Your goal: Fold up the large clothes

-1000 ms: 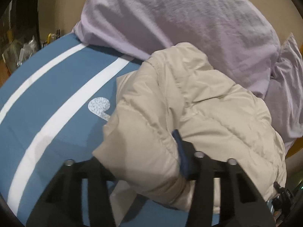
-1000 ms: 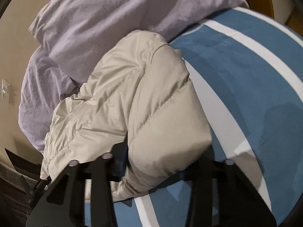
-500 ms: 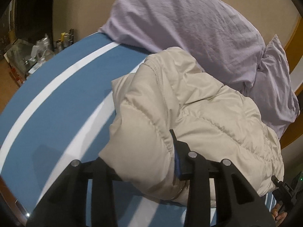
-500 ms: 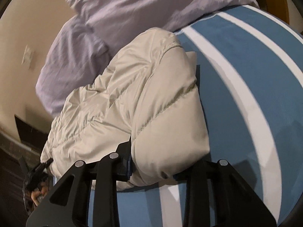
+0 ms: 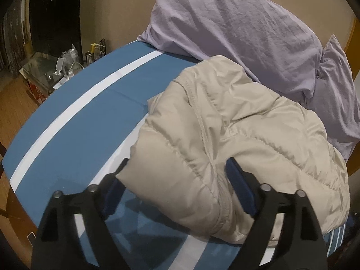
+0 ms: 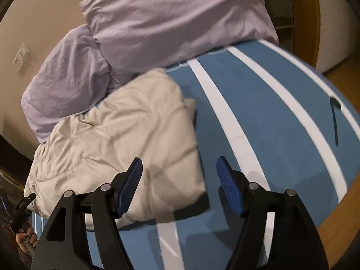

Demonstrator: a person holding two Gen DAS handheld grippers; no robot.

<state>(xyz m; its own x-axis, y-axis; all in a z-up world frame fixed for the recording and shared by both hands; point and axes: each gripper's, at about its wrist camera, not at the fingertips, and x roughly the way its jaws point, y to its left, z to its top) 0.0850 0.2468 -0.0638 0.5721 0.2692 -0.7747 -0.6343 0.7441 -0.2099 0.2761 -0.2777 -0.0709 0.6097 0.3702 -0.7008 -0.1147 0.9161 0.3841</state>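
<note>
Black angular frames on left hand-held gripper [image 5: 177,189] and right hand-held gripper [image 6: 180,186]; ribbed blue pads [image 6: 130,189], silver pivot screws.

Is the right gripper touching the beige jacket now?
Apart. In the right wrist view the right gripper, jaws just opened, shows both blue pads clear of the beige jacket, which lies released on the bed.

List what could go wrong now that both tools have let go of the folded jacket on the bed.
1. The puffy beige jacket may spring back open: both tools' jaws have just been opening, so nothing pins the fold.
2. The left tool straddles the folded edge, so pulling away could drag it.
3. The jacket lies against the lilac pillows, leaving little room for another fold.
</note>
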